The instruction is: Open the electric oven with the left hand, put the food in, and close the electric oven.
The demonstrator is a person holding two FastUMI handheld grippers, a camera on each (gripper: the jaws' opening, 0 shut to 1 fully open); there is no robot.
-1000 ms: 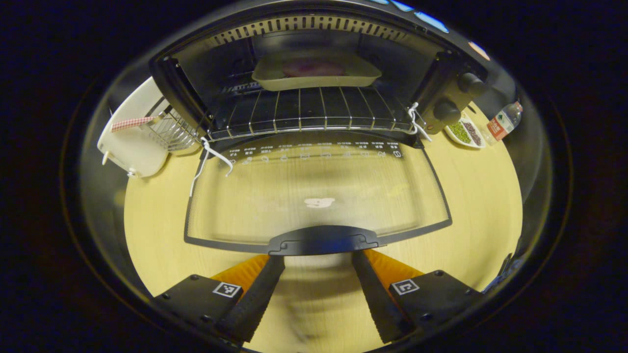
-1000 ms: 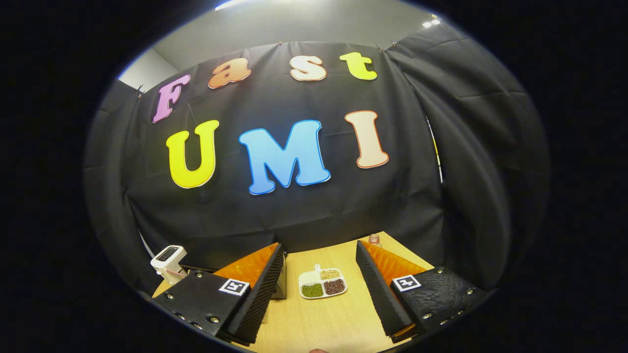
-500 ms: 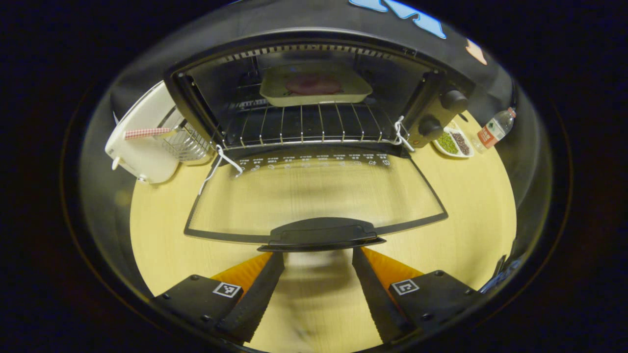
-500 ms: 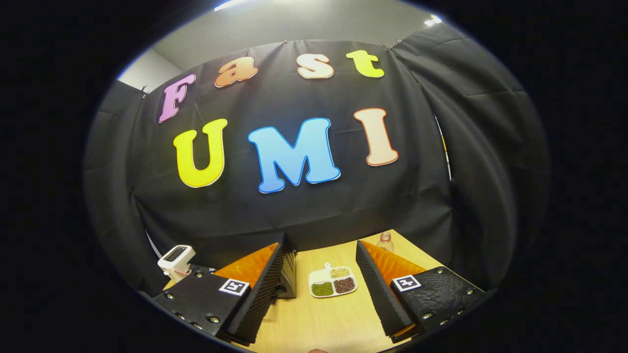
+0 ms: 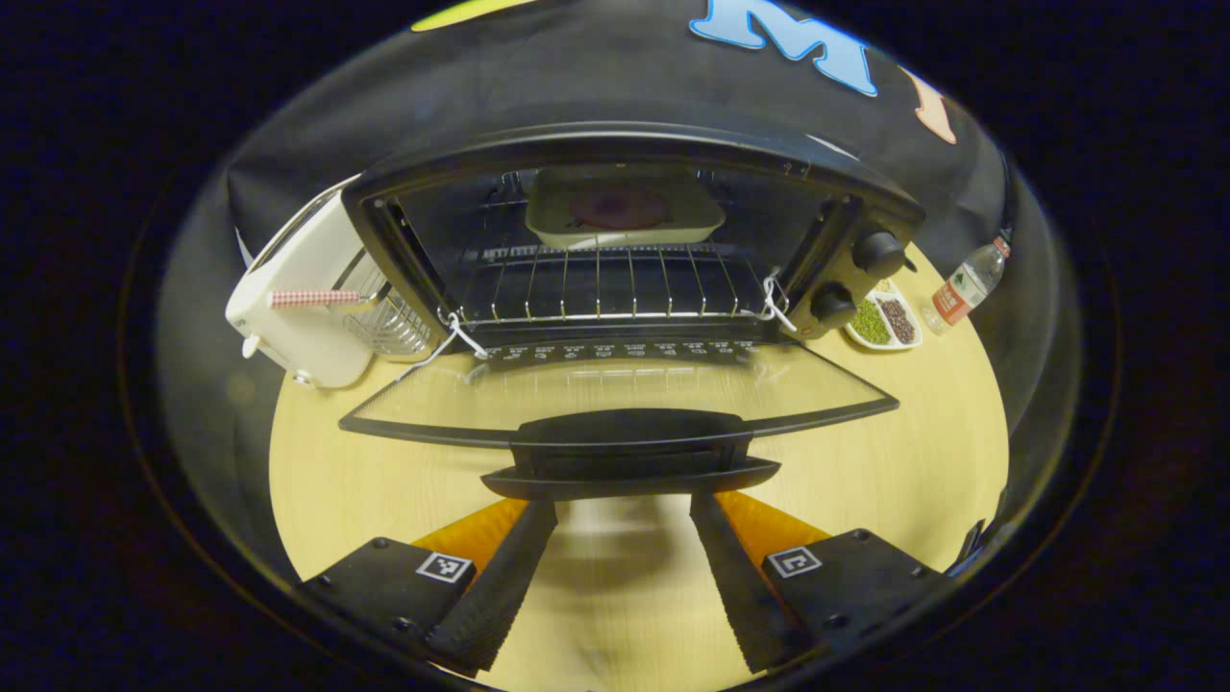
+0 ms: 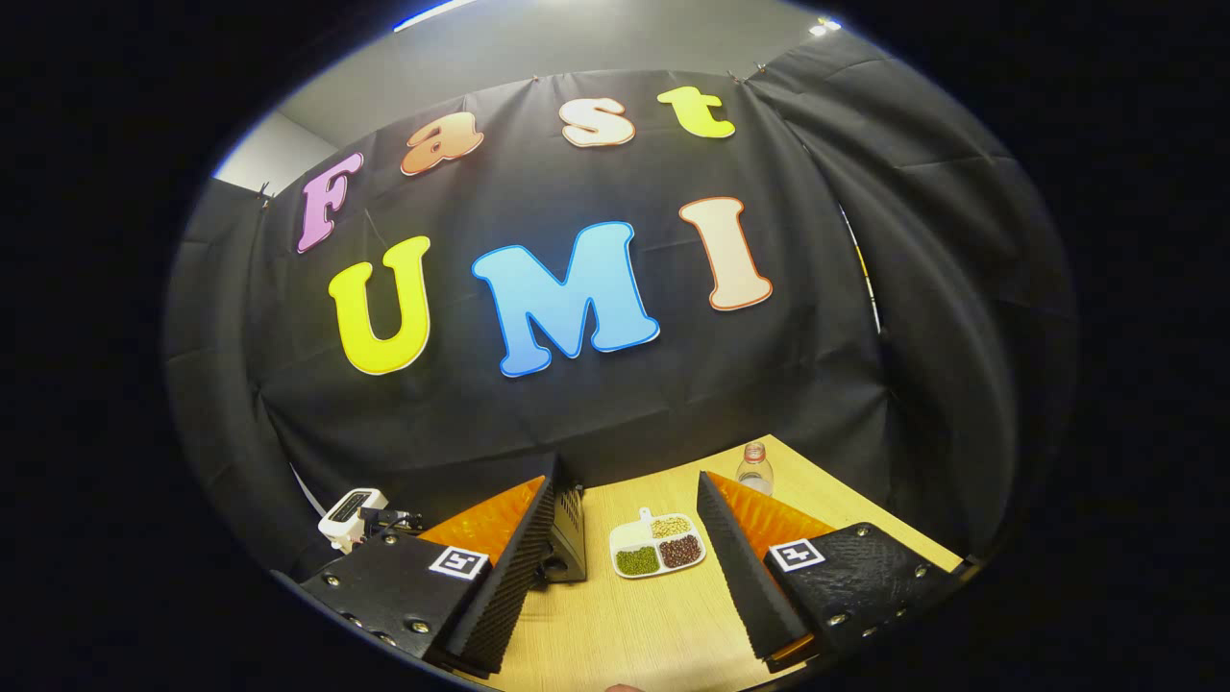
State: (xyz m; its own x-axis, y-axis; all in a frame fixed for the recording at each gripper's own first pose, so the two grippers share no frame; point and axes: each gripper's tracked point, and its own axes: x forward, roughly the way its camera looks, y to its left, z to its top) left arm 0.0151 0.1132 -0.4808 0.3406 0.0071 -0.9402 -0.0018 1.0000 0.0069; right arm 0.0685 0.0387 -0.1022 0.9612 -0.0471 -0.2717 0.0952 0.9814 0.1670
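Left gripper [image 5: 623, 577] spread wide and holding nothing, fingertips just under the door handle [image 5: 629, 468] of the electric oven [image 5: 625, 250] but not pinching it. Over the last second, seen lower and more edge-on against the door [image 5: 615, 399] — glass pane foreshortened to a thin band, handle's underside now showing. Suggests a scoop from beneath to lift the door shut, since the food [image 5: 620, 207] already sits in its pale tray [image 5: 625, 207] at the back of the oven, on the wire rack [image 5: 605, 284]. Only the closing step left, by that reading.

Right gripper [image 6: 625, 567] also wide open and empty, raised and idle to the oven's right, pointed over the sectioned dish of beans [image 6: 658, 550].

Hard to make out: what the food is — a dark reddish patch, no more. Actual contact between fingertips and handle not clear. White strings [image 5: 774, 298] at the door hinges, purpose unclear. White appliance [image 5: 307, 298] left of the oven cut by the oven's side.
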